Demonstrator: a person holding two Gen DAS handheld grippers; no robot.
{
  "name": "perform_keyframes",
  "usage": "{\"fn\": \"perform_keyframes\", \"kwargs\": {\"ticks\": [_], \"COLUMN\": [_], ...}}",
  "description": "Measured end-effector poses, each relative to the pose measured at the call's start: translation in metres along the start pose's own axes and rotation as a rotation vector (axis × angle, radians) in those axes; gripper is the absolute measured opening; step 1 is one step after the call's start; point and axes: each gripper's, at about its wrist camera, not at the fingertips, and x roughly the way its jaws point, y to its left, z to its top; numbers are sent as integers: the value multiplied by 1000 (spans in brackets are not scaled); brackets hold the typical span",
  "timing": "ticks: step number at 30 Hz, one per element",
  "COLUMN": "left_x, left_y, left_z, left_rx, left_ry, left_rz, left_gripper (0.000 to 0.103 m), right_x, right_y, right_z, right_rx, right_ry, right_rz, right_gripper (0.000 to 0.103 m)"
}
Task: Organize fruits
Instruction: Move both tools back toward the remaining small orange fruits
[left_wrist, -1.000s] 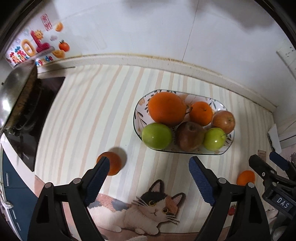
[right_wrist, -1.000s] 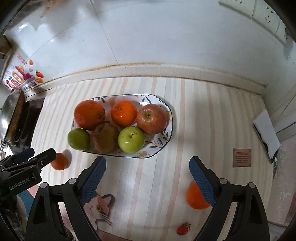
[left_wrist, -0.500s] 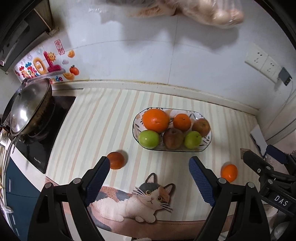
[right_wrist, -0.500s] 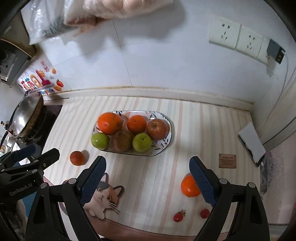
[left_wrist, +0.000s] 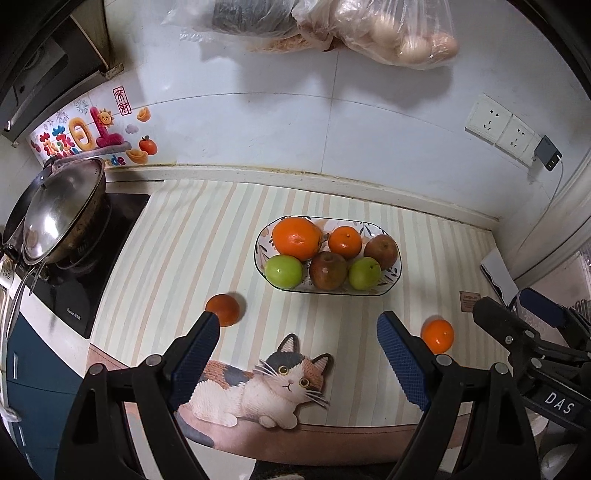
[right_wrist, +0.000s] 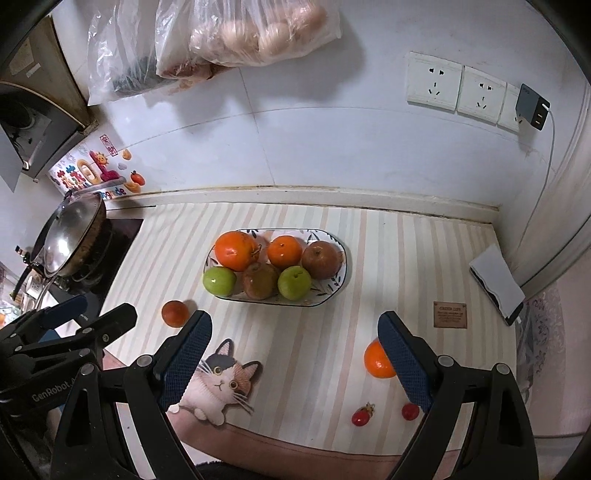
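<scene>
A glossy oval dish (left_wrist: 392, 284) with a dark rim and leaf pattern stands on the worktop (left_wrist: 192, 236), which is covered by a striped mat with a cartoon cat (left_wrist: 273, 384) printed at its near edge. In the dish lie six round fruits in two rows: a large dimpled orange (left_wrist: 295, 238), a smaller orange (left_wrist: 345, 242) and a dull red-brown apple (left_wrist: 381, 251) behind, two smooth green apples (left_wrist: 283, 271) with another brownish apple (left_wrist: 327, 269) between them in front.

Three fruits lie loose on the mat. A dark reddish-orange one (left_wrist: 223, 309) sits left of the dish, just past the left gripper (left_wrist: 297, 354). A bright orange one (right_wrist: 377, 360) sits to the right, partly behind a finger of the right gripper (right_wrist: 295, 354). Both grippers have their ribbed blue fingers (left_wrist: 400, 360) spread wide with nothing between them.

Only the right view shows two small red fruits (right_wrist: 362, 415) near the mat's front edge and the whole brown label (right_wrist: 450, 314) on the mat. The left view shows more of the steel lidded wok (left_wrist: 61, 216) on the black hob. Clear plastic bags (right_wrist: 251, 29) hang on the white tiled wall in both.
</scene>
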Motion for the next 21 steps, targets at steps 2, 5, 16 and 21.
{"fn": "perform_keyframes", "kwargs": {"ticks": [2,5,16,21], "left_x": [0,3,75,120], "left_y": [0,1,33,56], "left_z": [0,0,5,-2], "left_rx": [0,-3,-105,-166], "left_ry": [4,10,146,248], "left_rz": [-1,5,41,73], "left_gripper": [87,87,87,87], "right_x": [1,4,86,161], "right_y": [1,-1,-83,-127], "right_z": [1,2,4,-19], "right_rx": [0,12,223,312], "right_ry": [1,7,156,321], "right_rz": [6,20,-33,-88], "right_gripper": [94,94,94,94]}}
